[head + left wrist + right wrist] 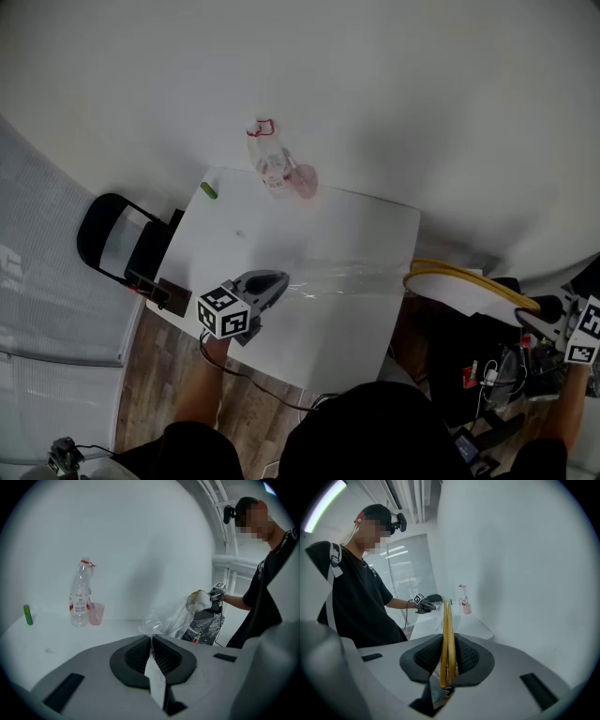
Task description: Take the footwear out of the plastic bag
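Table [281, 234]: white, against a white wall [422, 94]; bottle [270, 161] and pink cup [305, 181] at its far edge.
Floor [159, 375]: wood; black chair [117, 239] left of table.
Left gripper [279, 281]: clamped on plastic bag [347, 277], over table.
Right gripper [530, 314]: clamped on footwear [469, 286], right of table.

Grey tongs [151, 638] with black ribbed pads [136, 654], black-and-white marker cubes [223, 312]; black short-sleeved T-shirt [356, 602].

open tabletop [281, 234] middle, bottle [270, 164] and cup [304, 181] at far edge
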